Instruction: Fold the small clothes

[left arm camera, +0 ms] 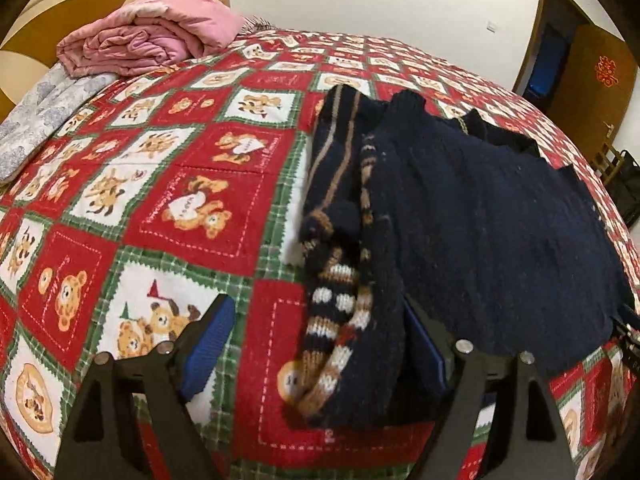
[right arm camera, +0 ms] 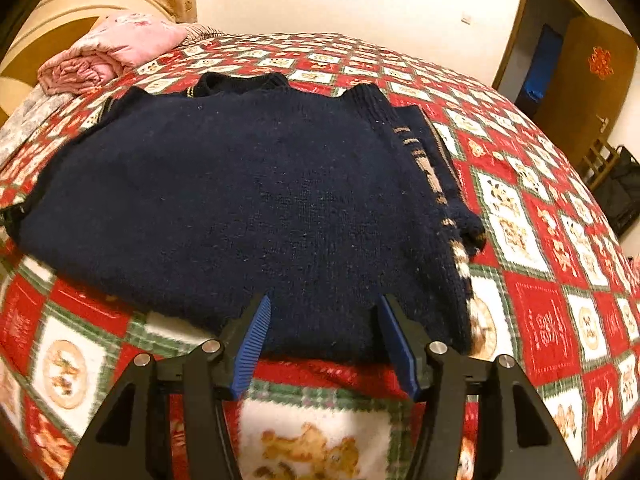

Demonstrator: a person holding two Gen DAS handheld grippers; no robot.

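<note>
A navy knitted sweater [right arm camera: 248, 192] lies flat on the bed, neck away from me. Its left sleeve [left arm camera: 340, 184], with tan and white stripes, is folded in along the body, and the striped cuff [left arm camera: 332, 332] reaches the near hem. My left gripper [left arm camera: 320, 336] stands wide open astride that cuff and the sweater's left edge. Its left finger is on bare bedspread, and its right finger is partly hidden by the knit. My right gripper [right arm camera: 326, 320] is open over the near hem, the flat fabric lying unpinched between its blue pads [right arm camera: 254, 336]. The right sleeve [right arm camera: 440, 184] is folded in too.
The bed wears a red, green and white teddy-bear bedspread [left arm camera: 180, 208]. A folded pink quilt [left arm camera: 148, 32] and a grey floral pillow [left arm camera: 44, 120] sit by the headboard at far left. An open brown door [right arm camera: 580, 80] and a black bag [right arm camera: 624, 192] are at right.
</note>
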